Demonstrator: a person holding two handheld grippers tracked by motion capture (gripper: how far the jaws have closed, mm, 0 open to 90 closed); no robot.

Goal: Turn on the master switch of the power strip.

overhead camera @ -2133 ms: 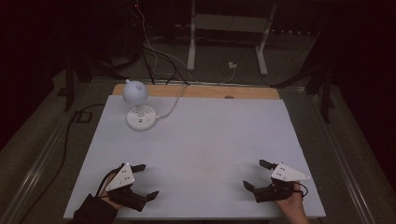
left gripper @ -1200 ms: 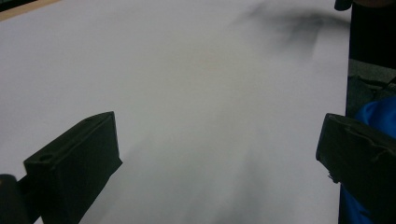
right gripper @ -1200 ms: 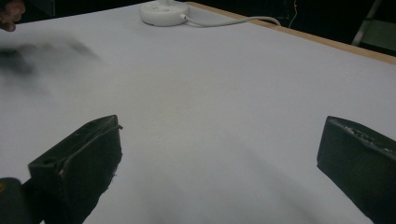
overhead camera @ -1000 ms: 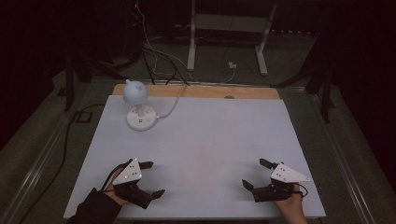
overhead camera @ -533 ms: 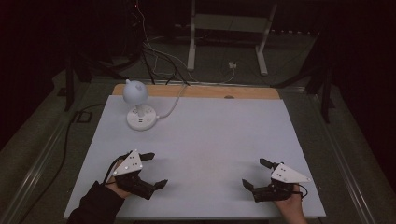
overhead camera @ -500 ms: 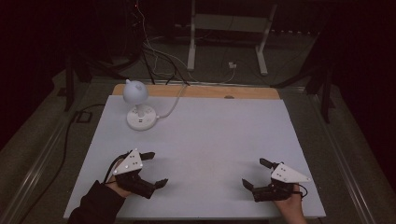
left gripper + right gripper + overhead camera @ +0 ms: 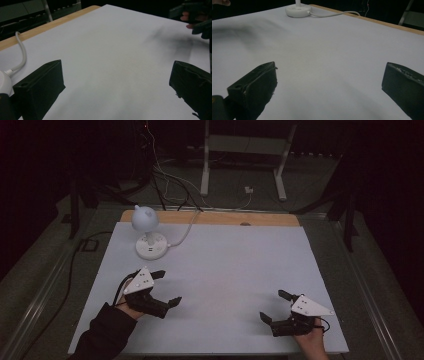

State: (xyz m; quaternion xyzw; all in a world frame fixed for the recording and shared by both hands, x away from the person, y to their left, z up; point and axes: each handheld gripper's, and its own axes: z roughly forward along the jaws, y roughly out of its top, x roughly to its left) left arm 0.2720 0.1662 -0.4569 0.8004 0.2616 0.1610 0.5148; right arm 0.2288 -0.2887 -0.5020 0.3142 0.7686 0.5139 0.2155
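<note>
We advance our left gripper toward the lamp, jaws spread and empty.

Our left gripper (image 7: 161,288) has moved up the white table (image 7: 240,270) from the near edge and now sits just short of the small white lamp (image 7: 147,235), which stands at about eleven o'clock by the far-left corner. Our right gripper (image 7: 276,306) has stayed at five o'clock, jaws wide and holding nothing. We judge the lamp is the target, and no contact is made yet.
</note>
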